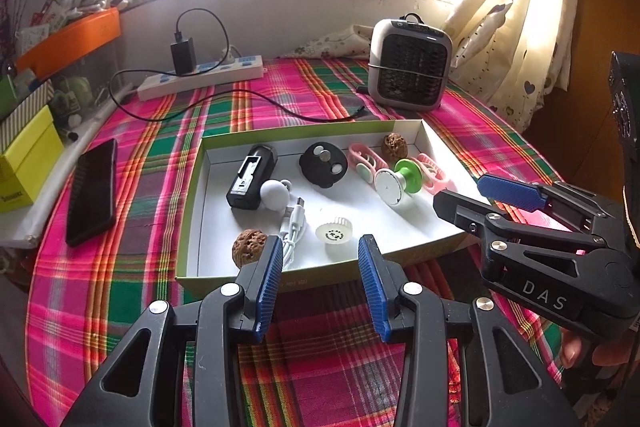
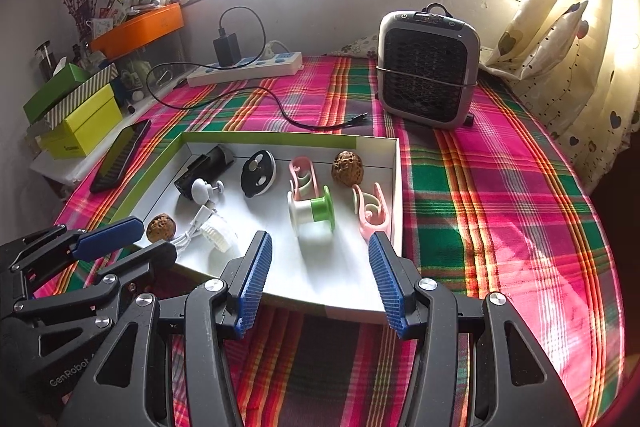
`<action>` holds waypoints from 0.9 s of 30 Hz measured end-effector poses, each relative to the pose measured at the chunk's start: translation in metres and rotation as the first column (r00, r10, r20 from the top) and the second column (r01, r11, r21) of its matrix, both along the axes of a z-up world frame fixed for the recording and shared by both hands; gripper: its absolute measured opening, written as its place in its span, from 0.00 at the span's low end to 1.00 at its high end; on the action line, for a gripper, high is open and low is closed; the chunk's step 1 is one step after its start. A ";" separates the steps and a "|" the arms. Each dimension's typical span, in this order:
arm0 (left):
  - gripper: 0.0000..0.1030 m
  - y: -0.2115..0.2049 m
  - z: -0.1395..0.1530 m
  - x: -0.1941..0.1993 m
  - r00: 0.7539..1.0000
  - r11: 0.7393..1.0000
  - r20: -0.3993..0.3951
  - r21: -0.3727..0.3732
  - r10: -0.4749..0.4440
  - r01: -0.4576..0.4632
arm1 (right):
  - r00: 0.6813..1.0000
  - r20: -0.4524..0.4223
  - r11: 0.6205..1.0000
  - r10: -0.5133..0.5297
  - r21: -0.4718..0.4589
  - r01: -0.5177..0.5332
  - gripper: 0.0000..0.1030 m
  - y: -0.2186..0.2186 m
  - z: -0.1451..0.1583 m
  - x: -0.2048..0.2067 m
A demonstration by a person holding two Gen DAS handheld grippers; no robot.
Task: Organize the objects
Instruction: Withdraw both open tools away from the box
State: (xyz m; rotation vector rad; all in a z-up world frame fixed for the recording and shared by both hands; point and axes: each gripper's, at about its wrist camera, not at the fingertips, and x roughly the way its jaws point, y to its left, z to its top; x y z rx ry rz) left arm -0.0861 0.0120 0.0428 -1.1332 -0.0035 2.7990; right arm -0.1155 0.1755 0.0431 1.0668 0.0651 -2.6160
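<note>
Both claws hang over the near edge of the tray (image 1: 192,187), nothing between their blue pads: the left claw (image 1: 320,287) stands apart above the near wall, the right claw (image 2: 320,283) stands apart at the near right corner.

The tray is a shallow white box lid with green outer walls, lying on a plaid cloth (image 2: 500,207) over the bench, its long axis running left to right.

Nearest in the tray, at its near left corner, lies one walnut (image 1: 249,247). Just right of it is a coiled white cable (image 1: 294,227), its plug pointing away, then a ribbed white cap (image 1: 334,230).

Further in, a white knob (image 1: 275,194) leans against a black box (image 1: 250,177), whose long axis runs near to far. To the right, a green-and-white spool (image 2: 310,211) lies on its side, axis left to right.

Along the far wall are a black disc (image 1: 323,163) with three pale studs, two pink clips (image 2: 304,179) (image 2: 370,211) and a second walnut (image 2: 347,167).

Beyond the tray a fan (image 2: 428,67) and power strip (image 2: 244,67) stand; a phone (image 1: 92,191) lies left of the tray.
</note>
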 end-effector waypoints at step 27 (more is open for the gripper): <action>0.36 -0.005 -0.037 0.047 0.991 0.994 0.088 -0.046 0.099 -0.095 | 0.995 0.060 0.996 -0.078 0.045 0.075 0.51 0.007 -0.034 0.062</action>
